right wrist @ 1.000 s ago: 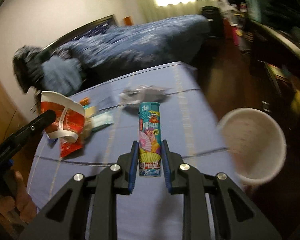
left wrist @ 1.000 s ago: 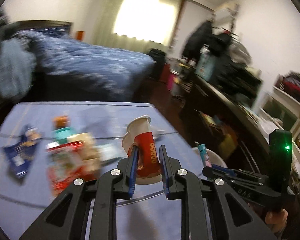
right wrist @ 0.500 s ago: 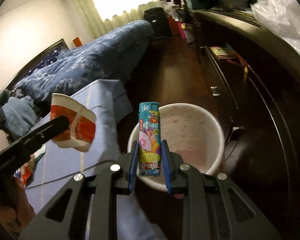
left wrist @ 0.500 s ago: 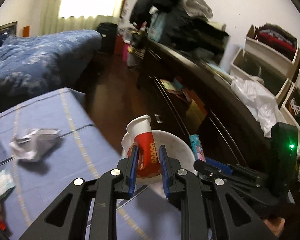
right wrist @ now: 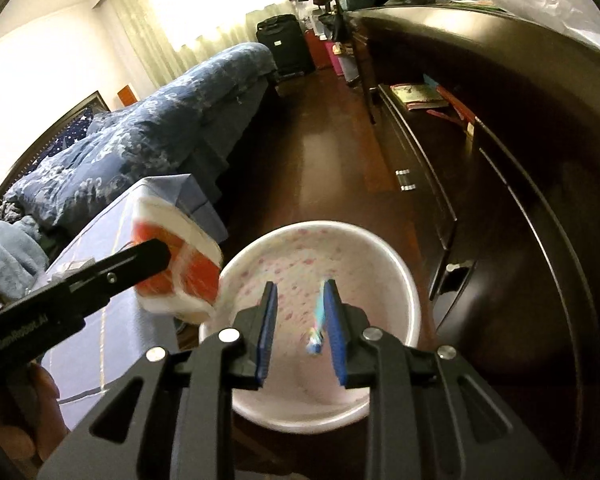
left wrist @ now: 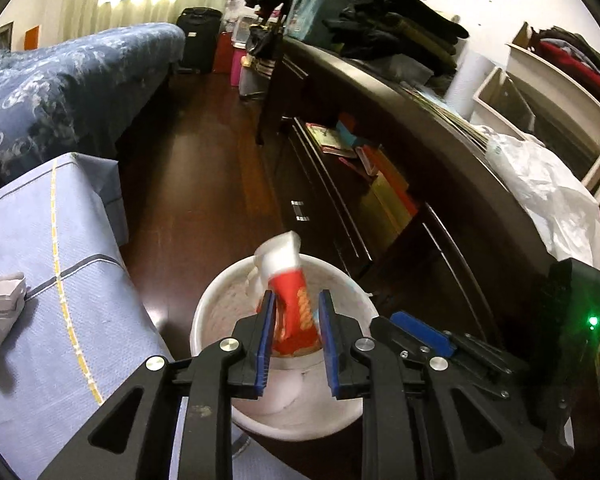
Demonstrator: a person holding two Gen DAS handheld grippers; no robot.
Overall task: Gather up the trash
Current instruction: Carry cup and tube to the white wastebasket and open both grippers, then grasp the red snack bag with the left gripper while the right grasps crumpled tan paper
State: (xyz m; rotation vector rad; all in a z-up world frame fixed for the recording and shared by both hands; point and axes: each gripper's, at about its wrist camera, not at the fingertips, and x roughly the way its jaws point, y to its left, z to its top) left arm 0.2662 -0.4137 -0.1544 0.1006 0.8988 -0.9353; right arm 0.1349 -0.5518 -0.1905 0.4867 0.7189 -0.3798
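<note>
— Where is the red paper cup [left wrist: 290,300] sitting at the moment?

— It is hanging between the blue pads of the left gripper [left wrist: 296,322], blurred, tilted with its white rim leaning up and away over the white bin [left wrist: 216,300]. The jaws are standing apart, wider than the cup; the left pad seems to be brushing it, but with the smear I cannot tell if it is really touching.

— And seen from the other side?

— In the right wrist view the same cup [right wrist: 180,272] is sitting just past the tip of the left gripper's finger, right at the near-left rim of the bin [right wrist: 404,280].

— What about the lighter?

— The lighter [right wrist: 318,326] is showing as a thin blue streak, upright, close against the right-hand pad of the right gripper [right wrist: 300,326]. That claw is spread open too, with a clear gap on the lighter's left side, and the pink-speckled inside of the bin is lying directly behind it.

— What is standing around the bin?

— It is resting on the dark wooden floor [left wrist: 204,168], beside the corner of the table covered in a blue cloth [left wrist: 40,240]. A crumpled white paper [left wrist: 0,312] is lying on that cloth, well apart from the bin. A dark dresser [left wrist: 380,216] is running along the right, and a bed with a blue patterned quilt [left wrist: 60,80] is lying further back.
</note>
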